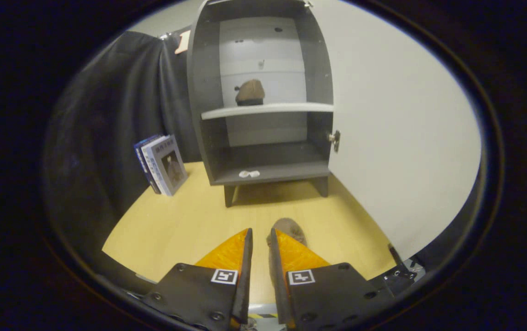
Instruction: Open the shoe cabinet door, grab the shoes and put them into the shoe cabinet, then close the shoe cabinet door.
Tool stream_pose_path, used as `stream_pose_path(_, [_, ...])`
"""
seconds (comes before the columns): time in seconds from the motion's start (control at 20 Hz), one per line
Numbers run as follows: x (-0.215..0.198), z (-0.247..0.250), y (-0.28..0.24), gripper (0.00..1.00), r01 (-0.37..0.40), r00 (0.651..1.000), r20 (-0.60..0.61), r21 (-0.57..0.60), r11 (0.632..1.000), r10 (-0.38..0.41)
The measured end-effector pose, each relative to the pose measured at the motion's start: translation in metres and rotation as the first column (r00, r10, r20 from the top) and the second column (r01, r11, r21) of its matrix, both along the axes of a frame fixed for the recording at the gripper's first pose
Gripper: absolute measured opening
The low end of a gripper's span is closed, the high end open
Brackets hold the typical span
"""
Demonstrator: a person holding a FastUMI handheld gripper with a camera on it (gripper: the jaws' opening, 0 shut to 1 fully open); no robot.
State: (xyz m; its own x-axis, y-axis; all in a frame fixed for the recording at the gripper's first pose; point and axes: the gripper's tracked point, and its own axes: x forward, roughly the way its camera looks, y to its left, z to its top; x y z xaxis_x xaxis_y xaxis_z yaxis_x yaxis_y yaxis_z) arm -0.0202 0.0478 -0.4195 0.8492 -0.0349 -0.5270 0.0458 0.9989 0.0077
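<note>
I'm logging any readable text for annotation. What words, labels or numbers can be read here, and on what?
Books' covers, left of the shoe cabinet: printed title, too small and blurred to read.
Square coded markers on the gripper: patterns, no words.
Nothing else bears text I can read.

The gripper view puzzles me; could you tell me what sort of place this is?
Probably a staged recording booth, not a home: a small open shoe cabinet stands on a tabletop, black cloth behind, books propped beside it.

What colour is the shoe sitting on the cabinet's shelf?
Brown, seen in the gripper view: the shoe rests on the pale shelf.
</note>
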Motion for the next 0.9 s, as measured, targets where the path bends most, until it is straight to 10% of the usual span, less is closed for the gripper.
stream_pose_path(0.9, [0.013,-0.139,-0.014,0.26,-0.04,0.958,-0.287,-0.126,0.991,0.002])
